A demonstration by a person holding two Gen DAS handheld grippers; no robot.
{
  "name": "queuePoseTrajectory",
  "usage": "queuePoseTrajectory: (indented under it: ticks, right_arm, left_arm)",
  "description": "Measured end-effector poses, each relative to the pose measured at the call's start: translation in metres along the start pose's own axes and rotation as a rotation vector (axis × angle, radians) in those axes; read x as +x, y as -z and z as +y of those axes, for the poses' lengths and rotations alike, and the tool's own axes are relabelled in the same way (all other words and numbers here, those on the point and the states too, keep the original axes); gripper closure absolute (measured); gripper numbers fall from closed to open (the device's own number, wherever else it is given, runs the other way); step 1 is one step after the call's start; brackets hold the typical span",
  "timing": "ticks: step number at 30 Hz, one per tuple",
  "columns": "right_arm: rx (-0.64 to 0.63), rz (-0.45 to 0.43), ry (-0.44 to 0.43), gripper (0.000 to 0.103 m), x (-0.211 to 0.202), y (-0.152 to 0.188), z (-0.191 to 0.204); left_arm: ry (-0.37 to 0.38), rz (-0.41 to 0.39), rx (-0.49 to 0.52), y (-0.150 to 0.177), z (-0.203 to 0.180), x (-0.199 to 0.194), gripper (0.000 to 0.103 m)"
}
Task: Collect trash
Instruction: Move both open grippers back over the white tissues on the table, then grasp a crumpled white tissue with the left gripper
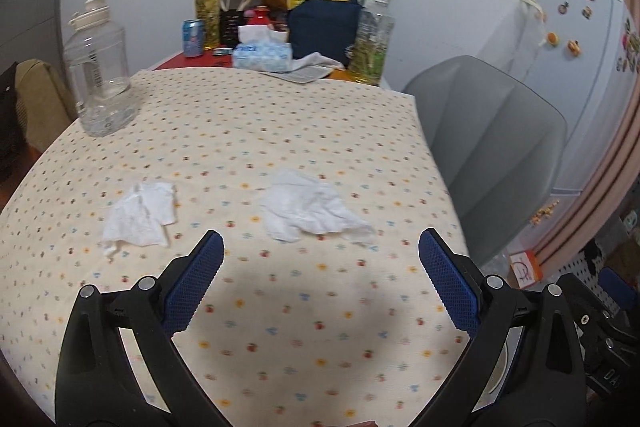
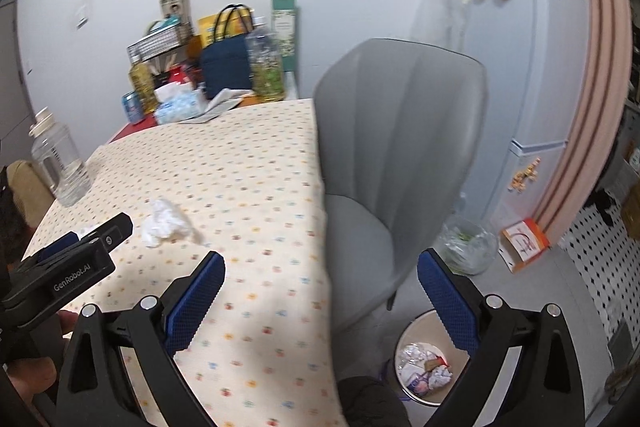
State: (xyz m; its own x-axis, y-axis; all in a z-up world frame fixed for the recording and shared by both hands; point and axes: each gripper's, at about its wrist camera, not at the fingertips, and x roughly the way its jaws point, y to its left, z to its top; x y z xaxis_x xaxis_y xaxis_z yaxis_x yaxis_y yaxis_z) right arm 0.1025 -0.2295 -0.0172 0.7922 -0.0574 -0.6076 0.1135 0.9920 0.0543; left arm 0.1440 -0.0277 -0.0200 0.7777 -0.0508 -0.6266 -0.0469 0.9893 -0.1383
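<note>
On the spotted tablecloth (image 1: 280,115) seen by the left wrist camera, two crumpled tissues are found: a larger tissue (image 1: 314,209) just beyond the left gripper (image 1: 321,247), and a smaller tissue (image 1: 140,213) to its left. The left gripper is held low over the near table edge, jaws spread wide and empty, aimed slightly left of the larger tissue. For a clean pick, both pads should probably be lowered around the bulk of the paper, not a loose corner. From the right wrist camera, the right gripper (image 2: 321,259) is seen raised over the table's right edge, jaws released, nothing held. A trash bin (image 2: 430,363) already holding paper is seen on the floor beneath, near a grey chair (image 2: 400,155).
</note>
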Motion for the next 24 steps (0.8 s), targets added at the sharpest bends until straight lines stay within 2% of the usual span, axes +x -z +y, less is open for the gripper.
queuePoseTrajectory:
  ticks: [8, 24]
  right_arm:
    - [-0.076, 0.009, -0.052, 0.008, 0.012, -0.008, 0.045]
    - [-0.175, 0.051, -0.109, 0.008, 0.044, -0.012, 0.113]
  left_arm:
    - [-0.072, -0.006, -0.076, -0.007, 0.055, 0.001, 0.006]
    - [-0.188, 0.022, -0.162, -0.006, 0.131, 0.021, 0.006]
